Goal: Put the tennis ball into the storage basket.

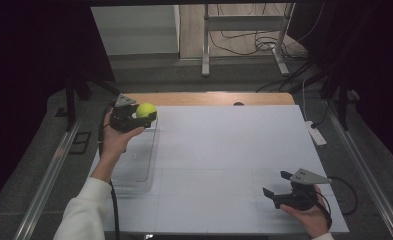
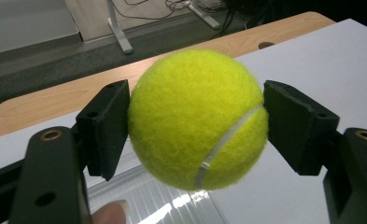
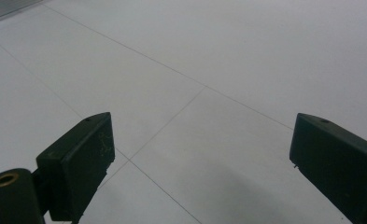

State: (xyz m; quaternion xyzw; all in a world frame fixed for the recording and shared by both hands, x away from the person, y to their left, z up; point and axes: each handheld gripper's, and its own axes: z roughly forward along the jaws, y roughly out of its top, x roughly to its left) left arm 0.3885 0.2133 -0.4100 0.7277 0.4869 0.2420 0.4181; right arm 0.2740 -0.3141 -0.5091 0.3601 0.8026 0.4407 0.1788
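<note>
Tennis ball (image 2: 197, 119) sits pinched in the left gripper (image 1: 134, 116), raised at ten o'clock above the clear bin (image 1: 134, 172); release seems left. Right gripper (image 1: 284, 186) rests wide open, empty, at four o'clock.

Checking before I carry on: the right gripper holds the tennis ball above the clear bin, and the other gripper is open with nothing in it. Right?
Not quite: the left gripper holds the tennis ball above the clear bin, as the high view shows. The right gripper is the open one with nothing in it.
</note>
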